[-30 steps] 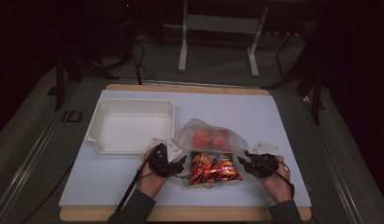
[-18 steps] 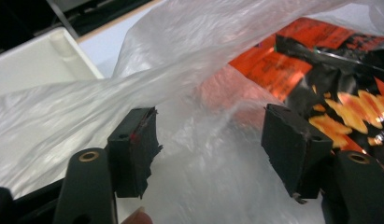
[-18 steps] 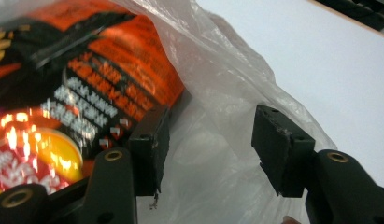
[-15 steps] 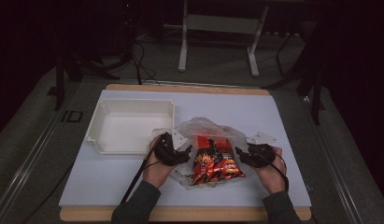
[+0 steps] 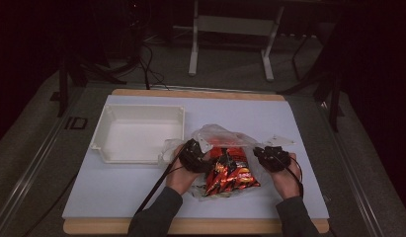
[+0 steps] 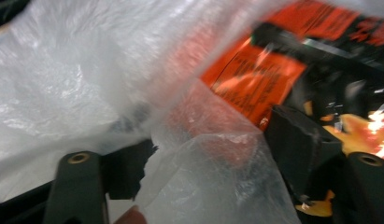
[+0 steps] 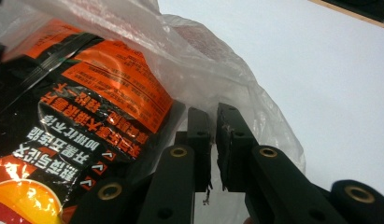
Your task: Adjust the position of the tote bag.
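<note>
A clear plastic bag [image 5: 225,143] lies near the front middle of the white mat [image 5: 299,118], with red-and-orange snack packs [image 5: 230,173] inside it and spilling toward the person. Just left of it, the white tray [image 5: 136,133] is empty. The step in hand looks like opening the bag's mouth so the packs can come out, probably for the tray. The left gripper [image 5: 193,157] sits at the bag's left edge; in the left gripper view its jaws stand wide, with loose film [image 6: 213,177] lying between them and a pack [image 6: 255,79] behind, and nothing shows the pads pressing. The right gripper [image 5: 272,158] is at the bag's right edge; its jaws have just been closing, and in the right gripper view they stand nearly together with film [image 7: 213,154] in the slim gap, seemingly pinched, though the contact itself is hard to confirm. The next move likely calls for the left jaws to close on their own fold of film, then for both hands to draw apart without tearing it or dragging the packs along. The left gripper view is blurred, so the film's layers cannot be told apart. From above, the hands cover both sets of jaws, and how many packs the bag holds cannot be counted.
</note>
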